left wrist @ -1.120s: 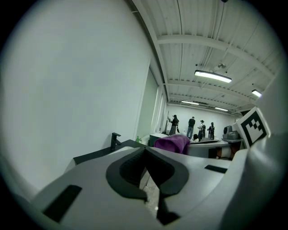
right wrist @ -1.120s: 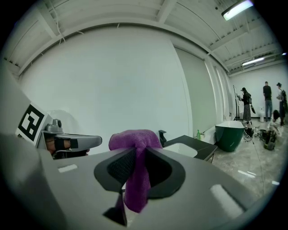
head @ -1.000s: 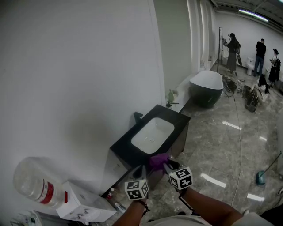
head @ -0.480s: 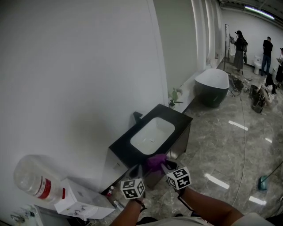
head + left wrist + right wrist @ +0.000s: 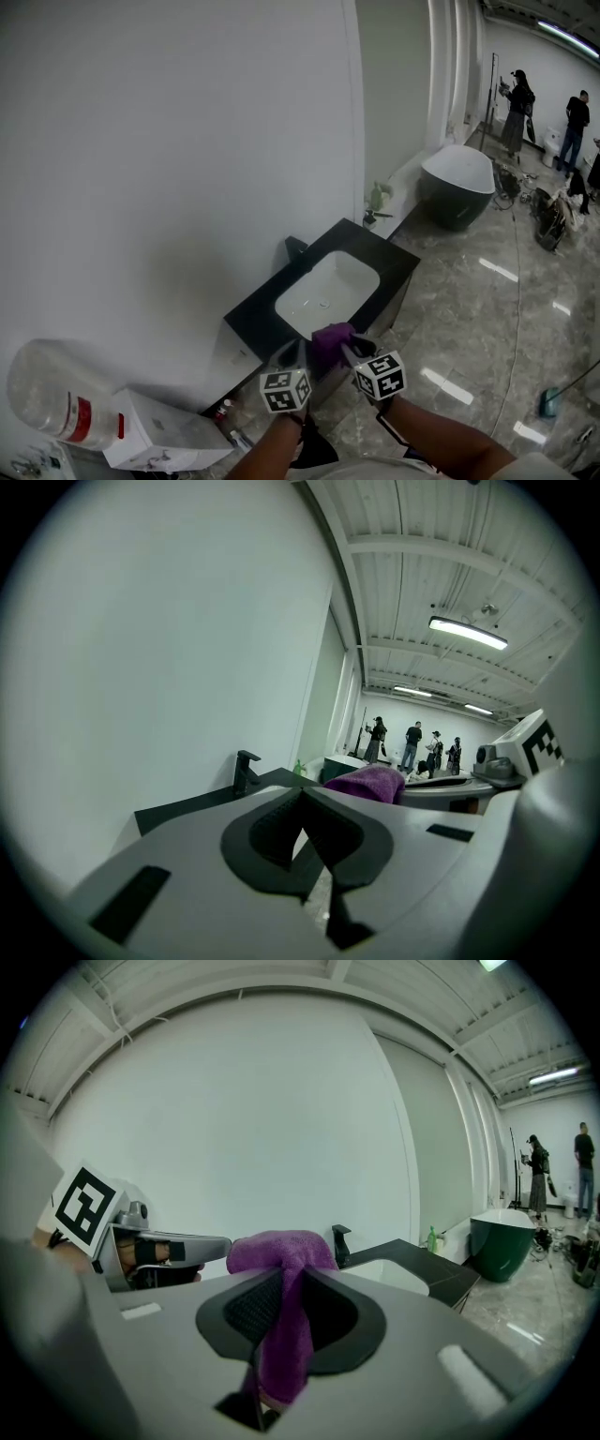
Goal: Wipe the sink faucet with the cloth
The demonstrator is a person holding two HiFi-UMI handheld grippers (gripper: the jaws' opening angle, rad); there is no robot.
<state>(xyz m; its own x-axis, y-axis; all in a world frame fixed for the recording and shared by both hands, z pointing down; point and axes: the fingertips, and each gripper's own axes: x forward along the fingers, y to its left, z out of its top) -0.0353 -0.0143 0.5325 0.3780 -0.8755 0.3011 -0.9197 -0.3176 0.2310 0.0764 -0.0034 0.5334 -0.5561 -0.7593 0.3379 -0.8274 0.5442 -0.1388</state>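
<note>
Because the cloth [image 5: 281, 1252] is pinched only along a narrow fold between the right gripper's [image 5: 281, 1290] clenched jaws, with a loose bunch mounded over the tips and a tail hanging below, it may well drag out or slip free once it rubs against the faucet [image 5: 340, 1241]. The faucet stands well ahead of this gripper and a little to its right, at the far edge of the sink [image 5: 356, 267]. That leaves a long reach, and if the hard jaw tips arrive before the bunch, they could knock the metal instead of wiping it.

The left gripper [image 5: 302, 801] is closed on nothing and sits just beside the right one, on its left. From it the faucet lies ahead and slightly left. If it travels forward alongside, it could bump the counter [image 5: 253, 319] or crowd the cloth.

In the head view both forearms enter from the bottom edge, low and close together. The grippers point forward toward the sink, near its front edge, with their marker cubes turned up to the camera.
</note>
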